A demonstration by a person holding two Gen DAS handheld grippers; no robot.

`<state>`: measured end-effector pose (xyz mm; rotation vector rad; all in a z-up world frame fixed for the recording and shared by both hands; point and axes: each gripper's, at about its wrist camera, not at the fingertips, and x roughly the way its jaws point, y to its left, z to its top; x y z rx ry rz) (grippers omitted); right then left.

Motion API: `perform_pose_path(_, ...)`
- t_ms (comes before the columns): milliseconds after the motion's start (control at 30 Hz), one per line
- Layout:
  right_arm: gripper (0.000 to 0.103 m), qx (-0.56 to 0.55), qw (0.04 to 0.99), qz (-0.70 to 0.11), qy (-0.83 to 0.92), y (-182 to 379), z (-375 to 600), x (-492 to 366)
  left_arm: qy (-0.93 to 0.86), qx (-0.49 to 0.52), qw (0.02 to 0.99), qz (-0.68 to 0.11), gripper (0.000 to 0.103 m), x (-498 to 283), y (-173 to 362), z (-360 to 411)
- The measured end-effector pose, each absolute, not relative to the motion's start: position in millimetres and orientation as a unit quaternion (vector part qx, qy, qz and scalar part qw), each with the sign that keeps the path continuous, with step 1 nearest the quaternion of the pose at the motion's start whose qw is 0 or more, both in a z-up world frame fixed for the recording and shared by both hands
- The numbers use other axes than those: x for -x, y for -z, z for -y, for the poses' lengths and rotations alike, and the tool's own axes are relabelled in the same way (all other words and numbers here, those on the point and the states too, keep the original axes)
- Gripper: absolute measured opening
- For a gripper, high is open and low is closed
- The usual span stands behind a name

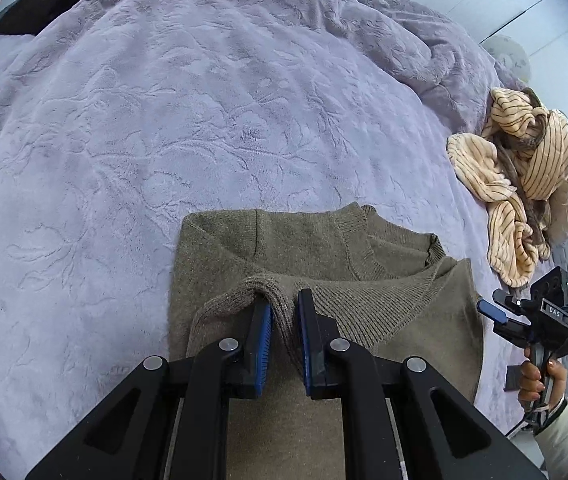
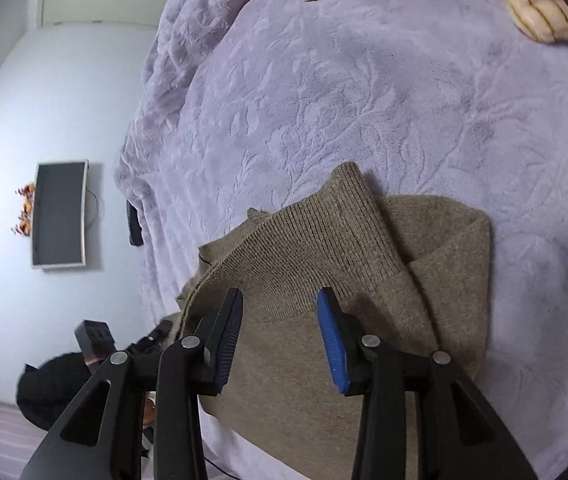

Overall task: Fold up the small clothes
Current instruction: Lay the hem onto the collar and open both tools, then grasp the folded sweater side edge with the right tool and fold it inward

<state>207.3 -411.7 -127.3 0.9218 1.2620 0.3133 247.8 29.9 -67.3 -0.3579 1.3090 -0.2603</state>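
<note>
While the olive-brown sweater (image 1: 324, 320) lies partly folded near the close edge of the lilac bedspread (image 1: 164, 120), the left gripper (image 1: 284, 304) pinches a ribbed fold of knit, probably a cuff or hem, between its blue pads, the jaws drawn close on the cloth. The right gripper (image 2: 280, 300) hangs over the sweater's ribbed band with its jaws spread apart and nothing between them. The step in hand looks like carrying a sleeve or edge across the body of the garment; the next move would call for laying that pinched fold flat on the panel and letting go without dragging the layers beneath, while the free tool steadies or takes another edge. The left wrist view alone shows a crumpled cream striped garment (image 1: 524, 176) waiting at the far right of the bed, the neckline of the sweater, and the person's right hand (image 1: 540, 380) on the other tool's handle. The right wrist view alone shows the wall with a dark screen (image 2: 59, 214) and dark clutter on the floor beside the bed.
</note>
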Motion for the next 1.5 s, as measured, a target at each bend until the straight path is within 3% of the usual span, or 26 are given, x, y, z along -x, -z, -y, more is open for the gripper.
perform_pose_path(200, 0.043, -0.388, 0.695, -0.584, -0.158, 128, 398, -191, 0.133, 0.234, 0.774, -0.573, 0.015, -238, 49, -48)
perform_pose_path(233, 0.043, -0.389, 0.692, -0.587, -0.157, 131, 396, -188, 0.123, 0.222, 0.781, -0.571, 0.041, -236, 46, -46)
perform_pose_path(267, 0.043, -0.389, 0.689, -0.59, -0.157, 134, 394, -185, 0.105, 0.199, 0.789, -0.572, 0.083, -233, 44, -42)
perform_pose_path(300, 0.043, -0.388, 0.688, -0.593, -0.156, 136, 392, -183, 0.09, 0.177, 0.797, -0.57, 0.095, -230, 43, -39)
perform_pose_path(333, 0.043, -0.385, 0.688, -0.595, -0.154, 137, 390, -181, 0.081, 0.152, 0.806, -0.567, 0.099, -226, 41, -34)
perform_pose_path(600, 0.043, -0.288, 0.748, -0.587, -0.114, 112, 387, -179, 0.095, 0.039, 0.806, -0.582, 0.099, -218, 64, 21)
perform_pose_path(767, 0.043, -0.238, 0.767, -0.593, -0.059, 111, 400, -196, 0.023, 0.037, 0.814, -0.58, 0.099, -243, 81, 17)
perform_pose_path(1067, 0.043, -0.26, 0.743, -0.615, -0.052, 140, 413, -222, -0.057, 0.026, 0.806, -0.588, 0.099, -269, 100, -13)
perform_pose_path(1267, 0.043, -0.255, 0.755, -0.602, -0.054, 129, 418, -220, -0.068, 0.021, 0.799, -0.597, 0.099, -268, 111, -15)
perform_pose_path(1367, 0.065, -0.254, 0.751, -0.605, -0.077, 132, 418, -221, -0.062, 0.001, 0.804, -0.592, 0.099, -267, 111, -10)
perform_pose_path(1400, 0.064, -0.259, 0.743, -0.611, -0.091, 136, 416, -223, -0.065, -0.011, 0.802, -0.593, 0.099, -268, 113, -7)
perform_pose_path(1433, 0.061, -0.262, 0.737, -0.615, -0.098, 139, 414, -223, -0.068, -0.018, 0.8, -0.596, 0.099, -269, 115, -6)
perform_pose_path(1500, 0.017, -0.254, 0.737, -0.619, -0.096, 143, 410, -223, -0.075, -0.019, 0.795, -0.601, 0.1, -270, 121, -6)
